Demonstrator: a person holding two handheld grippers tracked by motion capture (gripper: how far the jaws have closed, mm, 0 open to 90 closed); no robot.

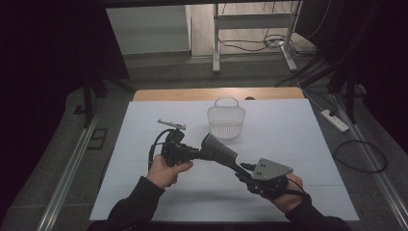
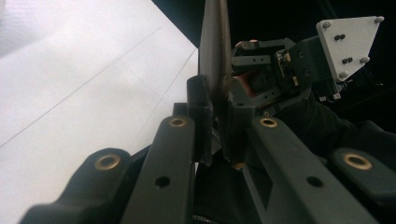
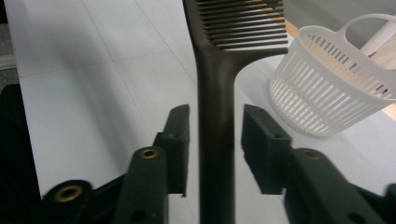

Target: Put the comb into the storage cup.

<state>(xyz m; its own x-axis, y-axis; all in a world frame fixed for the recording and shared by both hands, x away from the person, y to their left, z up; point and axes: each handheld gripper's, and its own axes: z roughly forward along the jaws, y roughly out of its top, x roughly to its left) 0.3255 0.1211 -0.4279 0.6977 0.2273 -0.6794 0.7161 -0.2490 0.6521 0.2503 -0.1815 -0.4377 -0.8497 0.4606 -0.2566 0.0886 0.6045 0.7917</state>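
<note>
- Left claw [image 1: 192, 153] is clamped shut on the dark comb [image 1: 219, 150], which hangs above the counter [image 1: 144, 192] between the two hands
- White slotted basket [image 1: 226, 121] stands upright at the far middle of the counter, just beyond the comb; from above I see nothing inside it
- Right claw [image 1: 240, 171] has its jaws parted, with the comb's handle between them and untouched
- The right gripper view shows those gaps beside the comb [image 3: 215, 116]; the left gripper view shows the pads [image 2: 200, 116] pinching it
</note>
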